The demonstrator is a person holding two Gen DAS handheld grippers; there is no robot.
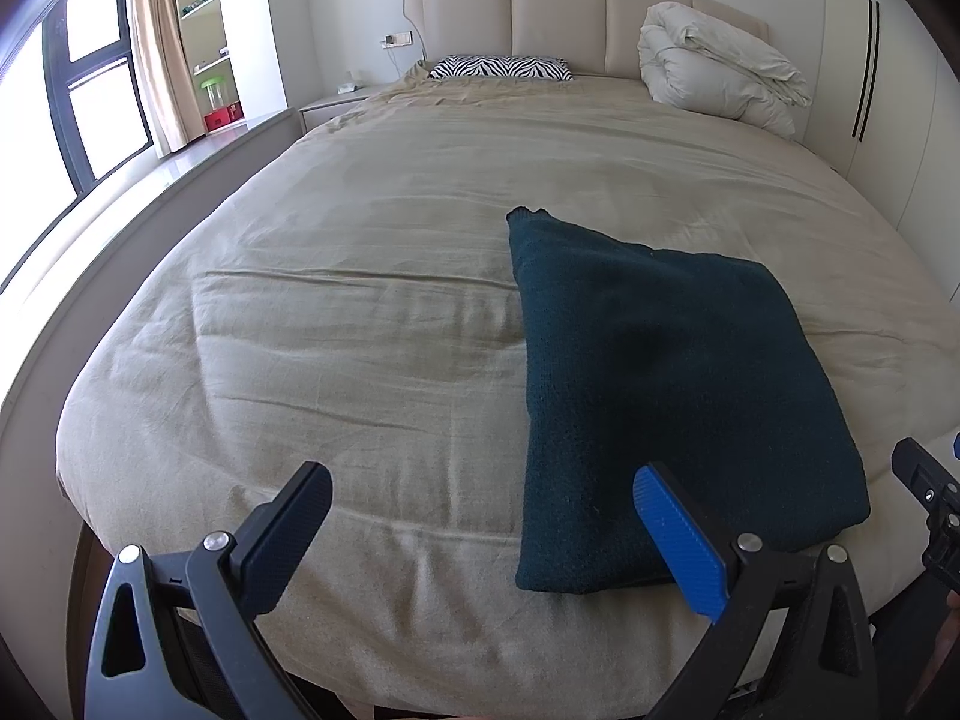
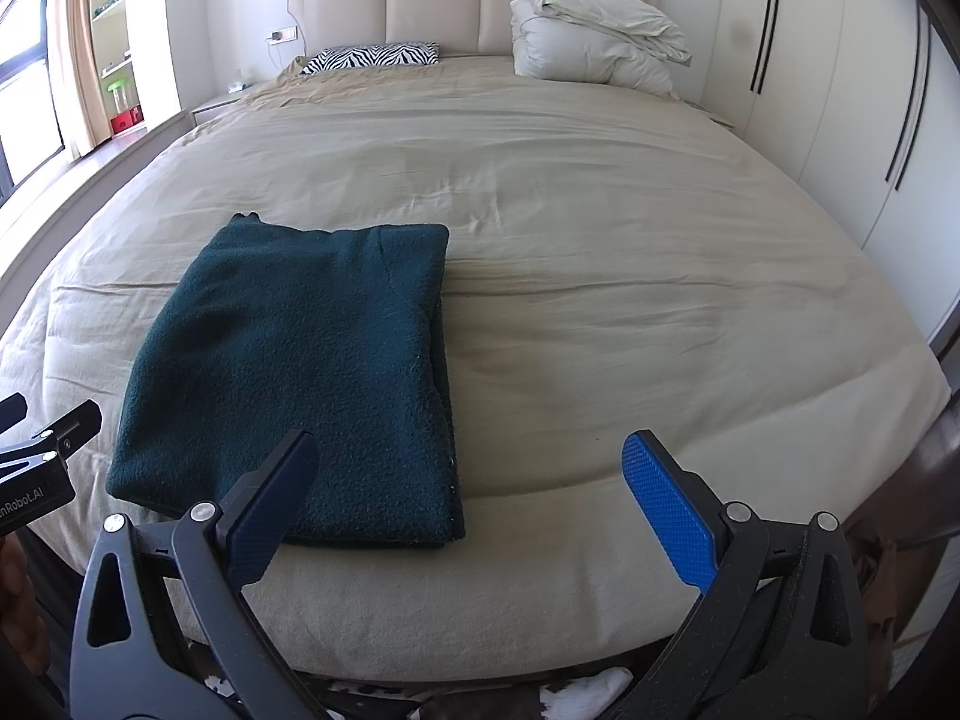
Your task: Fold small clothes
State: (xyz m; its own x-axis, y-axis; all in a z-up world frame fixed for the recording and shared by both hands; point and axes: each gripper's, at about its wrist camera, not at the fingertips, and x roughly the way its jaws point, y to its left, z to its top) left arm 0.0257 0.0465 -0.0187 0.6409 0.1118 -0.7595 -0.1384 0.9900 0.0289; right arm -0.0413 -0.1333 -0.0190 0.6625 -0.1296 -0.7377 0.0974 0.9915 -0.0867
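Note:
A dark green knitted garment [image 1: 654, 396] lies folded into a flat rectangle near the foot of the bed [image 1: 372, 324]. In the right wrist view the same garment [image 2: 294, 372] sits left of centre. My left gripper [image 1: 483, 489] hangs open above the bed's near edge, its blue finger in front of the garment's near end, nothing between the fingers. My right gripper [image 2: 471, 456] is open too, its dark left finger over the garment's near right corner, holding nothing. Each gripper shows at the edge of the other's view.
A beige sheet [image 2: 600, 240] covers the wide bed. A zebra-print pillow [image 2: 372, 55] and a bundled white duvet [image 2: 594, 36] lie by the headboard. White wardrobes [image 2: 840, 90] stand right, a window and shelves [image 1: 204, 36] left.

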